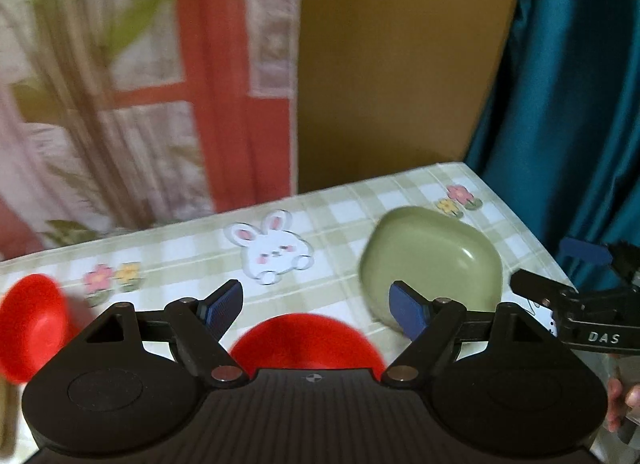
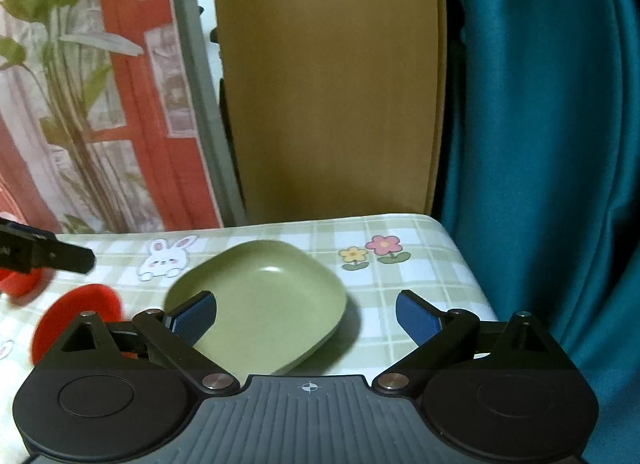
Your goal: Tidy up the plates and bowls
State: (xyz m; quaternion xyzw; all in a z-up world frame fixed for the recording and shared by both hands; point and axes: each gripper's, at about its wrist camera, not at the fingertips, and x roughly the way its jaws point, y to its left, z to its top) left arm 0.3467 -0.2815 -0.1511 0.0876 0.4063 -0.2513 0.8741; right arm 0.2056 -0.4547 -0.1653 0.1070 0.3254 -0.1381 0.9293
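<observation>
A green square plate lies on the checked tablecloth, just ahead of my right gripper, which is open and empty above the plate's near edge. The plate also shows in the left wrist view, to the right. My left gripper is open and empty above a red dish close below it. A second red dish sits at the far left. In the right wrist view the red dishes lie to the left.
The table ends at its right edge beside a teal curtain. A brown board and a printed red curtain stand behind the table. The right gripper's fingers show at the right of the left view.
</observation>
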